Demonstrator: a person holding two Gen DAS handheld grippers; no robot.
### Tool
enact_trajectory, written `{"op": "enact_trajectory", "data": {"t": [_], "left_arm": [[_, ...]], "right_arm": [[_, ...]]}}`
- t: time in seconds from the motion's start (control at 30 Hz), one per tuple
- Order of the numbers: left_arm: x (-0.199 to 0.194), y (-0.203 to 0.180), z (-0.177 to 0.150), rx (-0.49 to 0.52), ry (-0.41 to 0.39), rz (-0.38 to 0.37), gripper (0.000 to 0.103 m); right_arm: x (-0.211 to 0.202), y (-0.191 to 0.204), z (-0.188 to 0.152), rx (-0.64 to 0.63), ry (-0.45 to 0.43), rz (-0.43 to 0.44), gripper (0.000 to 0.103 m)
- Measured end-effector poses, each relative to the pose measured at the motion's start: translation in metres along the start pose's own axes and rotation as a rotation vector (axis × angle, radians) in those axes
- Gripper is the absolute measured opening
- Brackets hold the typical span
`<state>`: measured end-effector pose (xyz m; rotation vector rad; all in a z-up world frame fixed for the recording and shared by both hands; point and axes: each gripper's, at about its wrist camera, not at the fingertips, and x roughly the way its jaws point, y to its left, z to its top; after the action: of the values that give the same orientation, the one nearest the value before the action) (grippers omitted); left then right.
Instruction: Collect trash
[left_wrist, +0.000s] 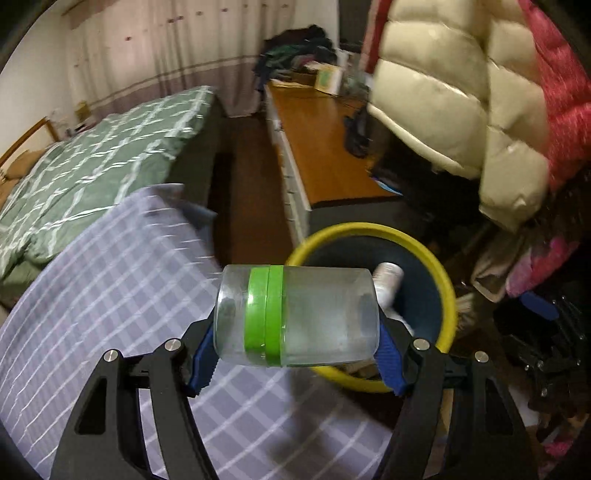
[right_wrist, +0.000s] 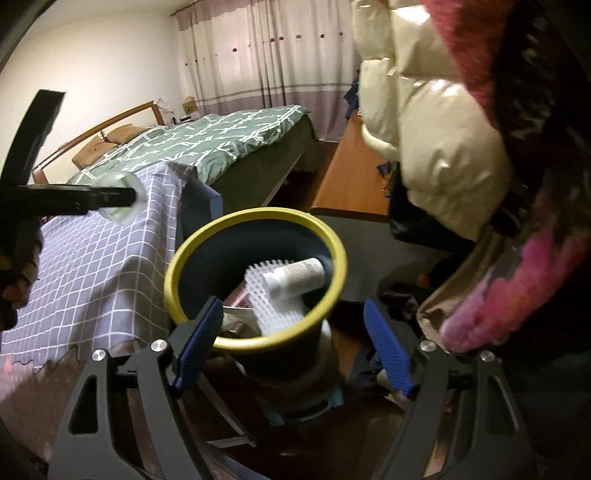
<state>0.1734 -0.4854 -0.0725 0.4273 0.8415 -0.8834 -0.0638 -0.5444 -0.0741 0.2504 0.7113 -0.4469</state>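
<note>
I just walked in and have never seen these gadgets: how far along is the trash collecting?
Partly done. The yellow-rimmed bin already holds a white spiky plastic piece, a pale bottle and some paper scraps. In hand: the left gripper clamps a clear jar with a green band sideways, not yet over the bin. The right gripper is open and empty above the bin. Left: dropping the jar in; no other trash shows.

Dim indoor light, warm cast. Curtain (right_wrist: 266, 55) glows faintly, possibly backlit. Glare on cream puffer jacket (left_wrist: 436, 96). Floor and right-side clutter sink into shadow. Motion blur smears checked cloth (left_wrist: 129, 266) and bin rim (right_wrist: 255, 218). Fisheye bending, black vignette at corners.
</note>
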Motion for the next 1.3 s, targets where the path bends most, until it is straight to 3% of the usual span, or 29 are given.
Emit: {"op": "enact_trajectory", "data": {"t": [0.23,0.57,0.67,0.77,0.97,1.03,1.17,1.3], "left_arm": [[0.04,-0.043,0.007,0.041,0.061,-0.052,0.07],[0.081,-0.056,0.008,0.039,0.128,-0.091,0.07],[0.08,-0.056,0.01,0.04,0.115,-0.088,0.084],[0.061,-0.048,0.012,0.024,0.077,-0.095,0.086],[-0.019,-0.012,-0.004,-0.039,-0.066,-0.078,0.092],[-0.056,0.002,-0.021,-0.058,-0.14,-0.049,0.098],[-0.12,0.028,-0.062,-0.094,-0.259,0.05,0.098],[-0.167,0.057,-0.11,-0.153,-0.294,0.13,0.098]], "right_arm": [[-0.001,-0.018,-0.007,0.019,0.005,-0.024,0.075],[0.005,-0.025,-0.01,0.034,0.017,-0.029,0.075],[0.005,-0.024,-0.01,0.033,0.019,-0.027,0.075],[0.004,-0.023,-0.01,0.032,0.017,-0.025,0.075],[0.003,-0.017,-0.008,0.024,0.02,-0.016,0.075],[0.002,-0.012,-0.008,0.015,0.022,-0.013,0.075],[0.0,0.007,-0.006,-0.006,0.03,0.023,0.075],[-0.009,0.04,-0.002,-0.062,0.018,0.086,0.075]]}}
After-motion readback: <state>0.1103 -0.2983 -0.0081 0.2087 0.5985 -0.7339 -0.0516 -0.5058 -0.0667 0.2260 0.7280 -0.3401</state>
